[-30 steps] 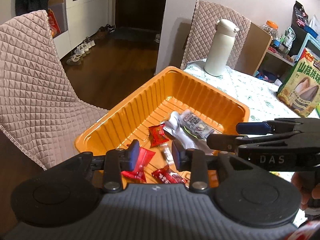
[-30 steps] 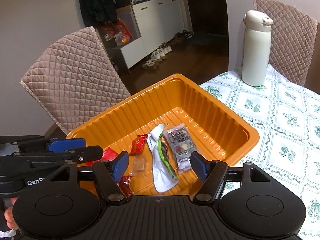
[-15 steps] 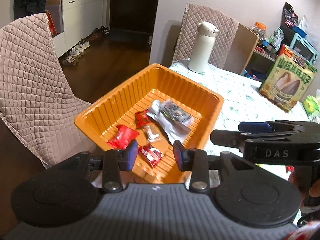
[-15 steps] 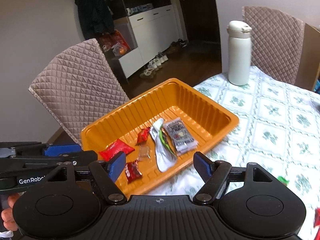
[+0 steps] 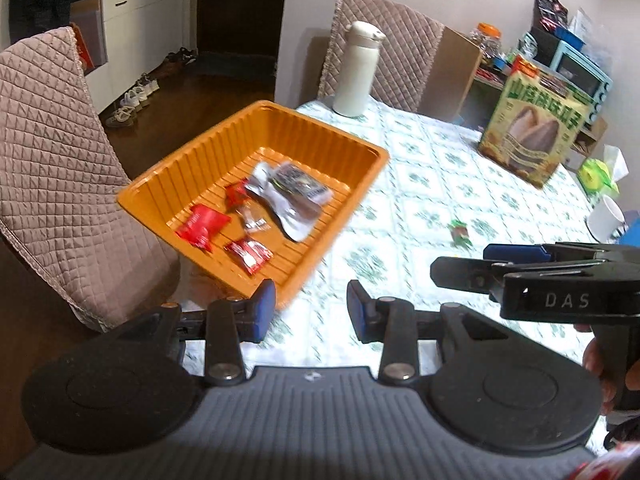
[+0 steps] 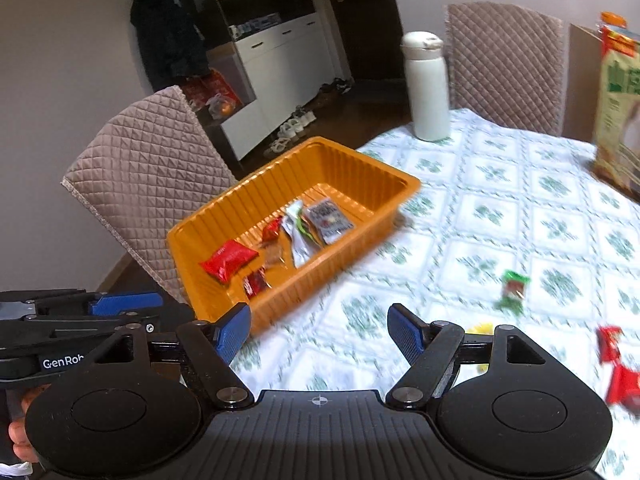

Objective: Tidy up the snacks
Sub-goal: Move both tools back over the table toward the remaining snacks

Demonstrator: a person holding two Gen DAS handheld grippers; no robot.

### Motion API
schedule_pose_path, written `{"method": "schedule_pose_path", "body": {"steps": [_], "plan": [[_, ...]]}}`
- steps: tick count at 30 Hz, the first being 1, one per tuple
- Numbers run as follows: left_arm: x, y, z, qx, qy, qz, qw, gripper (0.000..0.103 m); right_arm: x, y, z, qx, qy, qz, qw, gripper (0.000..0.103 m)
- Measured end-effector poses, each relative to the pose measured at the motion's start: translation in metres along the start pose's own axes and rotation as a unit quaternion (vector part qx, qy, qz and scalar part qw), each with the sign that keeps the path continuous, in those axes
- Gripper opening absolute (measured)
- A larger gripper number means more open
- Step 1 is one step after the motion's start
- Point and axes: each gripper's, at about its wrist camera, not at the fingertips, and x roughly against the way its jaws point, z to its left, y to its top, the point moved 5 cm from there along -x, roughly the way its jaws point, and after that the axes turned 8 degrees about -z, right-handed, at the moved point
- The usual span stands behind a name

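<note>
Motion blur smears the loose snacks on the right: a green packet (image 6: 513, 289), red ones (image 6: 619, 368) cut off. The orange tray (image 5: 224, 142), far left on the table (image 6: 520, 208), holds red packets (image 5: 202, 226) and silver pouches (image 5: 288, 200). Left gripper (image 5: 311, 311) narrowly parted, right gripper (image 6: 320, 334) wide; both empty.

— What is sitting in the orange tray (image 5: 208, 160)?
— Three red snack packets (image 5: 202, 224), one clear candy wrapper (image 5: 254, 220) and two silvery pouches (image 5: 288, 196).
— And what is lying loose on the bench (image 6: 520, 208)?
— One green packet (image 6: 512, 286), with two red ones (image 6: 618, 368) showing near the right edge.
</note>
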Motion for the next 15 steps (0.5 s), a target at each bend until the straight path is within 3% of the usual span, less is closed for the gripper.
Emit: {"method": "schedule_pose_path", "body": {"steps": [15], "plan": [[0.006,-0.035,-0.057,-0.027,-0.026,0.026,0.9990,0.035,0.062,-0.040,-0.045,-0.032,-0.038,0.012,0.999,0.075]]}}
